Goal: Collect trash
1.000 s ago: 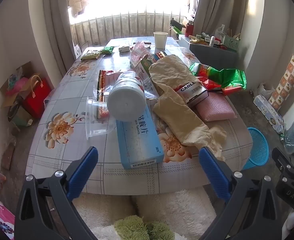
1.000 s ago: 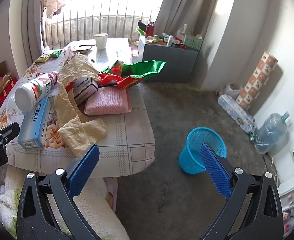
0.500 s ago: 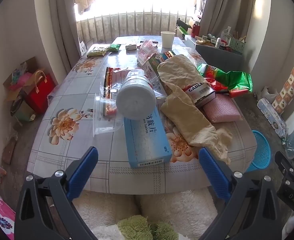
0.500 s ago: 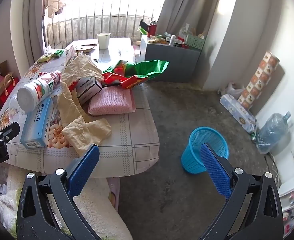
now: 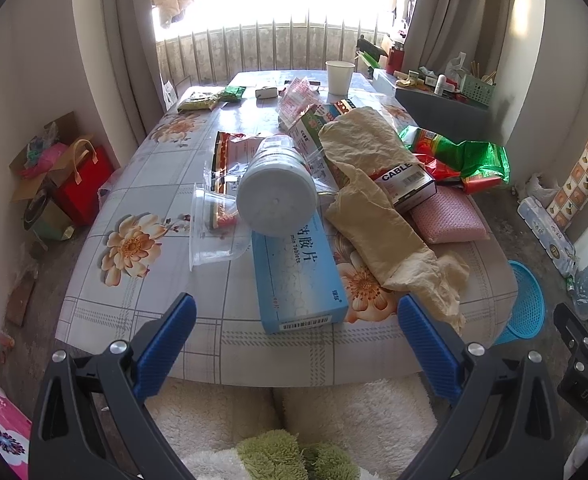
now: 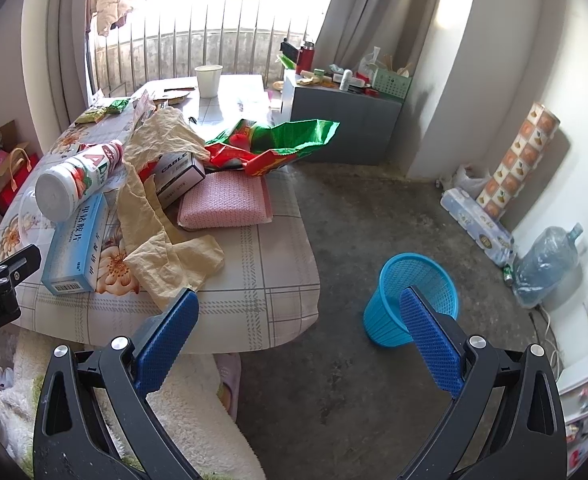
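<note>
Box (image 5: 408,182) marked "CABLE" on bench (image 5: 141,280); blue carton (image 5: 300,276) reads "Tablets". Left claw (image 5: 296,332) wide, empty, just short of carton. Right claw (image 6: 300,328) wide, empty; blue basket (image 6: 412,300) on floor beyond its right finger.

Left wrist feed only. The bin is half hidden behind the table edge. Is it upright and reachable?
Observer: Yes. The blue basket stands upright on bare floor, apart from the table.
Operator: Right gripper state? I only see its edge.
Observer: The right gripper is open and empty, aimed at the floor between the table corner and the basket.
Operator: The bottle faces me bottom-on. Is it capped?
Observer: The white bottle lies on its side, resting on the blue box, and a pink cap shows at its far end.
</note>
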`<state>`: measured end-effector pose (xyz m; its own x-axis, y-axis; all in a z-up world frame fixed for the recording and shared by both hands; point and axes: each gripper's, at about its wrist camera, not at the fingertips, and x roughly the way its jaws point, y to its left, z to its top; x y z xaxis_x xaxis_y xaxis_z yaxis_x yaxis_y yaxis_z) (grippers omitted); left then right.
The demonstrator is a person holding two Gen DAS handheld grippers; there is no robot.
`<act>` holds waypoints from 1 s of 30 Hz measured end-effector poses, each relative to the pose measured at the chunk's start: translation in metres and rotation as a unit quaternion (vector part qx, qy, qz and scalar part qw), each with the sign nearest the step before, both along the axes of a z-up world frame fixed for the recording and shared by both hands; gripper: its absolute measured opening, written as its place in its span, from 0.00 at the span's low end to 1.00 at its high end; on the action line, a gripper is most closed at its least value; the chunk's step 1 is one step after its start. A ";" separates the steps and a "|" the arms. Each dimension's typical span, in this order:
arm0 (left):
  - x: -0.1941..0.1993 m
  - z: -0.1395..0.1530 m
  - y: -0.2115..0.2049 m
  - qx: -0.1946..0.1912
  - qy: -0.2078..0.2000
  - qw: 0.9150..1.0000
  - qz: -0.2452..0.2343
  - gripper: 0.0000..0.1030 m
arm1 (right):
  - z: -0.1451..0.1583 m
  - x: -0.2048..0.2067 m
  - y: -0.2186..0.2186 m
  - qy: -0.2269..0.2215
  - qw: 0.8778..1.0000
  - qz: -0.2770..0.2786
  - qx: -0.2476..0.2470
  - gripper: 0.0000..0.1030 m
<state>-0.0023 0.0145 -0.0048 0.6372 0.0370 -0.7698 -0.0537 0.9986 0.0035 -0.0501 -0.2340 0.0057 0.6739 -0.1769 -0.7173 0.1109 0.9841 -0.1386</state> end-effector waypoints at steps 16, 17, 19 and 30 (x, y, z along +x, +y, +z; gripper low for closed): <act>0.003 -0.005 0.003 -0.001 0.005 1.000 -0.004 0.96 | -0.002 0.003 -0.003 0.007 1.000 -0.003 -0.016 0.94; 0.003 -0.006 0.004 -0.001 0.006 1.000 -0.004 0.96 | -0.001 0.003 -0.003 0.007 1.000 -0.005 -0.018 0.94; 0.005 -0.008 0.004 0.000 0.009 1.000 -0.006 0.96 | -0.002 0.003 -0.003 0.009 1.000 -0.006 -0.021 0.94; 0.011 -0.010 0.006 0.000 0.013 1.000 -0.006 0.96 | -0.003 0.008 0.005 0.017 0.999 0.001 -0.031 0.94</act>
